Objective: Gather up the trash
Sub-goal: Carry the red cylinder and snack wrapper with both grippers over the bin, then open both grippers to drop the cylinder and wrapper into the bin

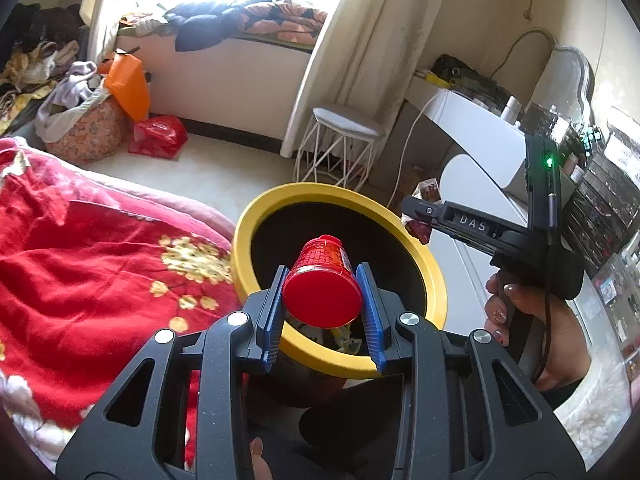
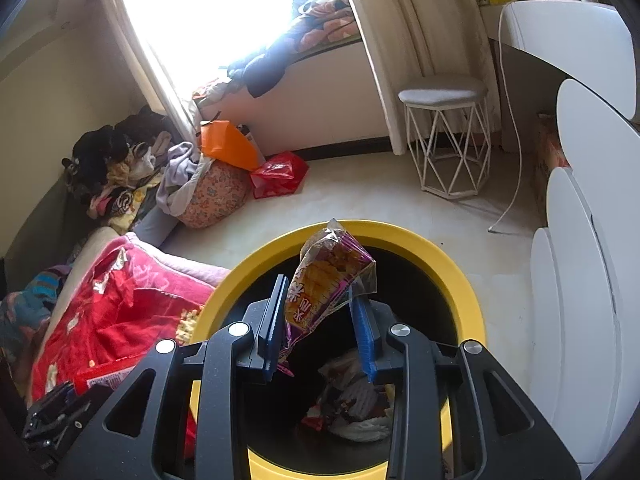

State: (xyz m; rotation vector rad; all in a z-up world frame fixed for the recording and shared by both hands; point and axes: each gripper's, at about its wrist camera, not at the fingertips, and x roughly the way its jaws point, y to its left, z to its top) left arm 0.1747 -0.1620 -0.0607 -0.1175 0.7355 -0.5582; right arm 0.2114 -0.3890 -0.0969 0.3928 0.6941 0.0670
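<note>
Left gripper (image 1: pixel 323 312) has its blue fingers (image 1: pixel 372 312) clamped on a red bottle (image 1: pixel 322 284), flat red base facing the camera, body pointing away over the mouth of the yellow-rimmed bin (image 1: pixel 434 280). Right gripper (image 2: pixel 320 328) holds a crumpled snack wrapper (image 2: pixel 328 280), purple and orange; the left finger presses its lower part, the wrapper's clear edge drapes over the right finger, so the fingers sit part-closed on the wrapper above the same bin (image 2: pixel 464 292). Only the right wrist view looks straight down the black interior: a heap of wrappers (image 2: pixel 352 400) already lies at the bottom. Only the left wrist view catches the other gripper from the side, out past the bin's far right rim, the person's hand (image 1: pixel 504 308) on its handle and the wrapper dangling at its tip. Round the edges: the red flowered quilt (image 1: pixel 100 272) on the bed crowds the bin's left rim, a white cabinet (image 2: pixel 580 320) stands close on the right, and beyond the far rim the pale floor (image 2: pixel 360 200) lies open up to a white wire stool (image 2: pixel 448 136).
</note>
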